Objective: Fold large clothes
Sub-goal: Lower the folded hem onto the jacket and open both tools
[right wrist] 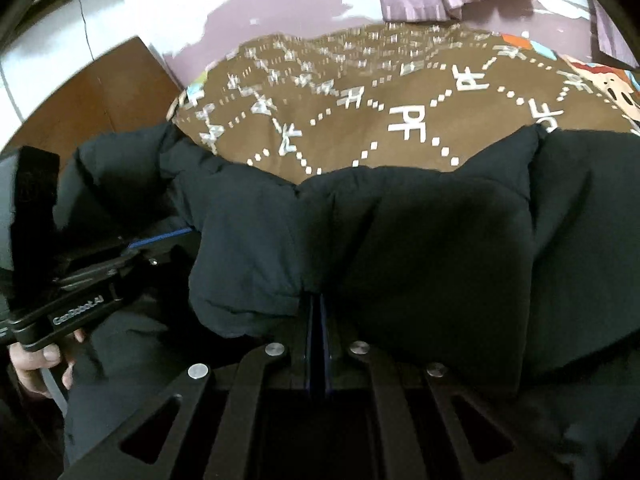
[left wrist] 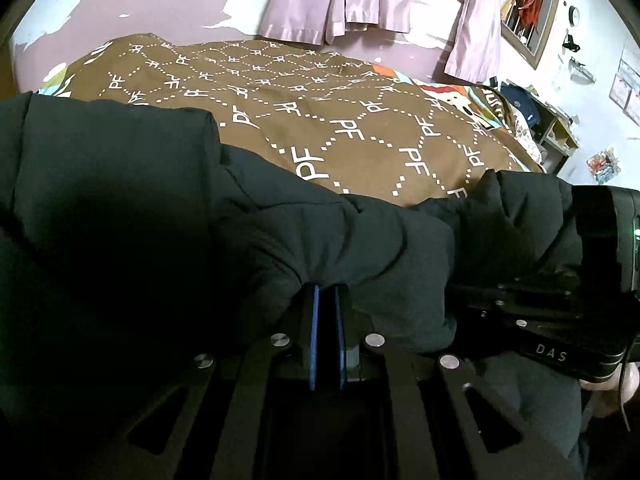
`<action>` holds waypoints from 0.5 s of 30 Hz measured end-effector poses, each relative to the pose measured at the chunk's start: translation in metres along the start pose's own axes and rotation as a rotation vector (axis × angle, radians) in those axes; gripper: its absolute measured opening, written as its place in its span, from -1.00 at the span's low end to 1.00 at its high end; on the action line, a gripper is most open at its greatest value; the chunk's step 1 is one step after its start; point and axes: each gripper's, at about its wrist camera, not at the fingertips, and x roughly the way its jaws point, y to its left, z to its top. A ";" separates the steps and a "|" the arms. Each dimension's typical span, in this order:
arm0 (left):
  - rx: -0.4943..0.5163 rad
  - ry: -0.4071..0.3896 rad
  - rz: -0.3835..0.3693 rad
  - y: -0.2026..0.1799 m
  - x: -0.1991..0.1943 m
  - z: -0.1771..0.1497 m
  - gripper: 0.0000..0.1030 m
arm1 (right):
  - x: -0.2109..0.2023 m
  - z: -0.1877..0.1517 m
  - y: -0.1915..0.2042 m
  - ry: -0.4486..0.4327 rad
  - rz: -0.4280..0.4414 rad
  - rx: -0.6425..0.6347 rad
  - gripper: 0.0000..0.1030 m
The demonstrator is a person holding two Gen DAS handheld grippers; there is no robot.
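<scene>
The tips of the left gripper [left wrist: 326, 300] are buried in the black padded jacket [left wrist: 120, 208], so only the blue pads nearer the camera are seen. The tips of the right gripper [right wrist: 318, 304] are likewise swallowed by the jacket's folds. The jacket is cut off at 9 o'clock in the left wrist view and at 3 o'clock in the right. The far lettering of the brown bedspread [right wrist: 320, 64] is blurred towards 12 o'clock. A hand [right wrist: 36, 364] is half hidden at 8 o'clock.
</scene>
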 end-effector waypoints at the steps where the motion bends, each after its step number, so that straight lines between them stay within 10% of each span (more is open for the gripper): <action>1: -0.002 -0.007 0.000 0.000 -0.003 0.000 -0.86 | -0.008 -0.001 0.001 -0.025 -0.008 0.003 -0.92; 5: 0.004 -0.080 0.061 -0.008 -0.031 -0.001 -0.86 | -0.044 -0.009 0.010 -0.131 -0.086 0.019 -0.42; 11: -0.028 -0.167 0.139 -0.019 -0.086 -0.010 -0.86 | -0.099 -0.017 0.035 -0.179 -0.162 -0.015 -0.37; 15: -0.018 -0.175 0.131 -0.033 -0.125 -0.017 -0.85 | -0.146 -0.026 0.054 -0.197 -0.197 -0.046 0.09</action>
